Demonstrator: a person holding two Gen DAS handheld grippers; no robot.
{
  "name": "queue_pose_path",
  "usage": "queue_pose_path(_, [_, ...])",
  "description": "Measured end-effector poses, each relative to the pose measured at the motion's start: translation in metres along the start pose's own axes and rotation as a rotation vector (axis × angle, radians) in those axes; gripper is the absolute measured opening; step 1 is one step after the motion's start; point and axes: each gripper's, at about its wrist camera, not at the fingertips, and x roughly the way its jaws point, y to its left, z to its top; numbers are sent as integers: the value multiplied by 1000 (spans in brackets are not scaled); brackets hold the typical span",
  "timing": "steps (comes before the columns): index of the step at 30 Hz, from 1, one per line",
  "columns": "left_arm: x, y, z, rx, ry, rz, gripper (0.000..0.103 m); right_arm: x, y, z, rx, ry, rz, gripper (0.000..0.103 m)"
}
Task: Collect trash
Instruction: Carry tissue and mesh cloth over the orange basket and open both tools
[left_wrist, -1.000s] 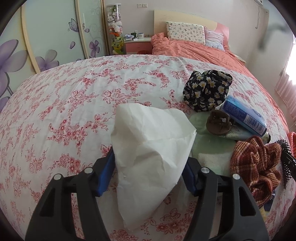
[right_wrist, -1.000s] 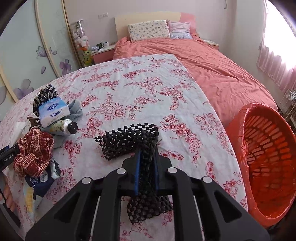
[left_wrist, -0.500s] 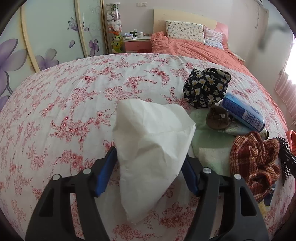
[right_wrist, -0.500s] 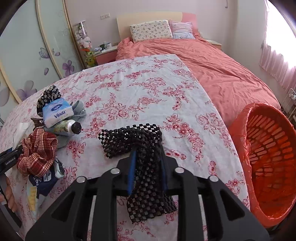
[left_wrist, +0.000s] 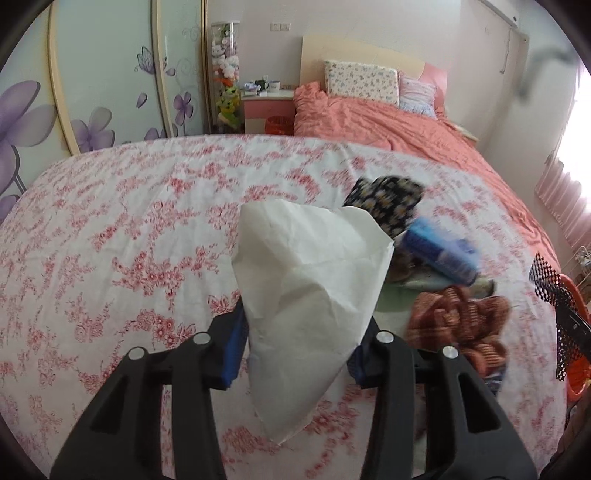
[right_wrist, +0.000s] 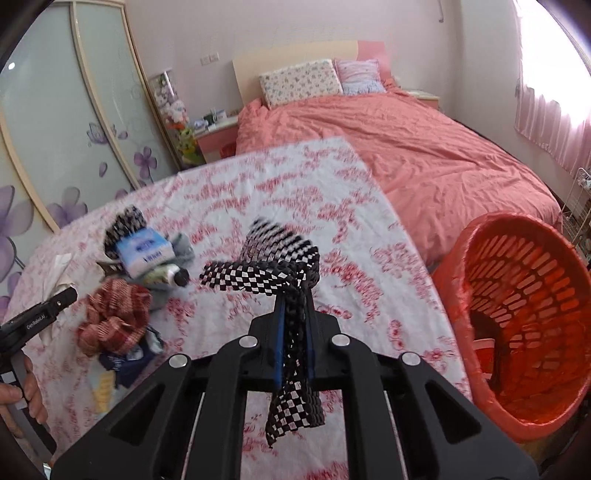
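The left claw (left_wrist: 299, 339) holds a white crumpled paper tissue (left_wrist: 310, 295) between its two blue pads (left_wrist: 233, 347); its jaws have just been closing on it, and the pads now press the tissue from both sides. The tissue stands up above the claw and also hangs down below it, over the worktop (left_wrist: 110, 229) with the cloth of red flowers. The right claw (right_wrist: 294, 343) is closed almost fully on a black and white checkered net (right_wrist: 284, 273). The net passes between the pads: one part spreads out in front of the claw, above the cloth, and the other end hangs down behind the fingertips. To the right of this claw, just beside the edge of the worktop and lower than it, stands an orange basket (right_wrist: 524, 310) lined with an orange bag; the net is not yet over it. On the left part of the worktop lies a small heap of things, a little blurred: a blue tissue pack (right_wrist: 146, 251), a tube with a black cap (right_wrist: 168, 275), a red checkered cloth (right_wrist: 114, 317) and a dark flowered cloth (left_wrist: 384, 206). At the far left edge of the right wrist view, a hand (right_wrist: 22, 391) grips the handle of the left claw. Behind the worktop is a bed (right_wrist: 406, 147) with a salmon cover.
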Motion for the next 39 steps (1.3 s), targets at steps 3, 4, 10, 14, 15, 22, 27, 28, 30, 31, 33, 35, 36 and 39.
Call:
queue_pose_path(3, [-17,-9,3,11,-22,-20,44,-14,-1,1,0,-30,0,9])
queue_pose_path(4, [-26,-15,3,20,-33,-30,44,-20,-2,1,1,-41,-2,9])
queue_pose_path(10, [-60,-47,3,72,-71,-83,44,-50,-13,0,17,-101,-14,9])
queue_pose_path(14, [-81,-76,0,118,-93,-137,44,-72,-28,-2,36,-146,-42,9])
queue_pose_path(15, [-85,-84,-2,129,-96,-150,44,-77,-33,-3,42,-159,-52,9])
queue_pose_path(22, [-102,-155,-14,222,-100,-268,44,-106,-73,-8,93,-232,-140,9])
queue_pose_path(27, [-100,-217,-27,289,-70,-373,44,-113,-110,-11,157,-248,-190,9])
queue_pose_path(28, [-99,-227,-29,298,-64,-389,44,-113,-119,-12,172,-249,-200,9])
queue_pose_path(30, [-96,-251,-34,321,-51,-431,44,-111,-135,-13,202,-248,-214,9])
queue_pose_path(31, [-94,-269,-37,337,-41,-457,44,-110,-141,-13,215,-247,-217,9])
queue_pose_path(33, [-90,-289,-41,357,-28,-490,44,-107,-157,-14,249,-243,-218,9])
queue_pose_path(35, [-84,-317,-46,388,-13,-525,44,-103,-166,-14,272,-242,-218,9])
queue_pose_path(36, [-81,-330,-49,403,-5,-542,44,-101,-173,-14,284,-241,-219,9])
queue_pose_path(39, [-72,-357,-55,440,8,-570,44,-93,-190,-13,316,-237,-215,9])
